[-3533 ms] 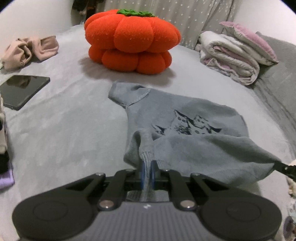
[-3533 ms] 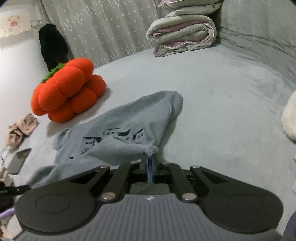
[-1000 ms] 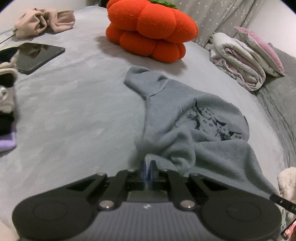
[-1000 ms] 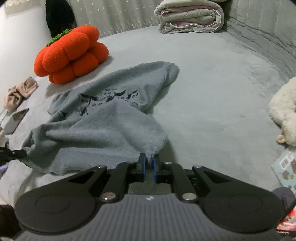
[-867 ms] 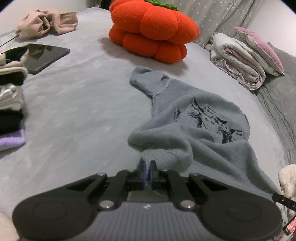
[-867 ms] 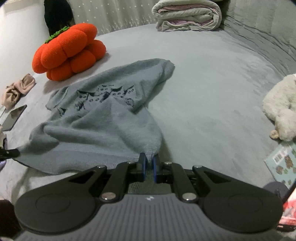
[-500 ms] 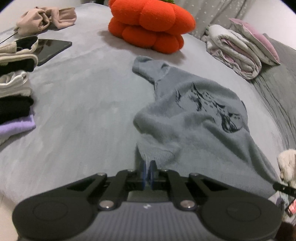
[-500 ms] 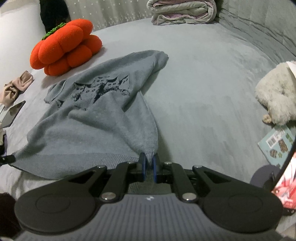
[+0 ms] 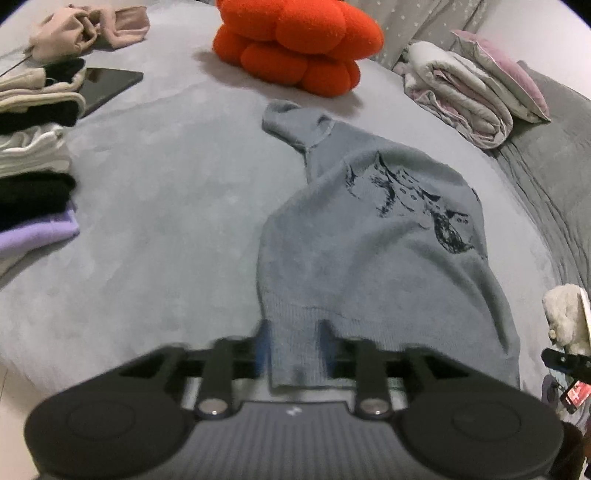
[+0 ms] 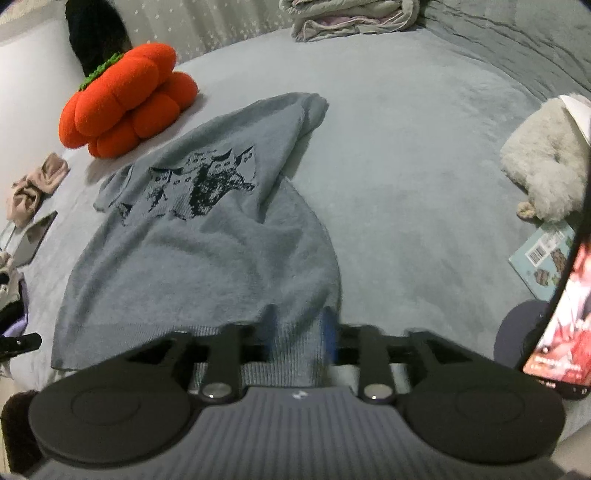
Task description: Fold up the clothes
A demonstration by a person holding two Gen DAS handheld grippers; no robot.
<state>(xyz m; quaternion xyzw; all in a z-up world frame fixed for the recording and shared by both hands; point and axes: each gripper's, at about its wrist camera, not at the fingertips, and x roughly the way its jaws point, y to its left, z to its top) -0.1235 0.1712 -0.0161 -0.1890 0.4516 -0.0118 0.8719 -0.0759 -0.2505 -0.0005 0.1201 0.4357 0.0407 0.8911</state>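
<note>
A grey-blue knit sweater (image 9: pixel 369 236) with a dark cat print lies spread flat on the grey bed, its ribbed hem nearest me. My left gripper (image 9: pixel 294 332) is open, and the hem's left corner lies loose between its parted fingers. My right gripper (image 10: pixel 299 328) is open too, with the hem's right corner (image 10: pixel 295 343) resting between its fingers. The sweater (image 10: pixel 207 236) stretches away toward the pumpkin cushion, one sleeve (image 9: pixel 291 122) folded at the far left.
An orange pumpkin cushion (image 9: pixel 299 44) sits beyond the sweater. A stack of folded clothes (image 9: pixel 33 166), a dark tablet (image 9: pixel 107 85) and a beige garment (image 9: pixel 85 29) lie left. Folded bedding (image 9: pixel 469 92) is far right. A white plush toy (image 10: pixel 546 158), a booklet (image 10: pixel 543 258) and a lit phone screen (image 10: pixel 557 314) are right.
Both grippers have gone from shut on the sweater's hem corners to open. The hem, pulled toward me over the last second, now lies flat on the bed.
</note>
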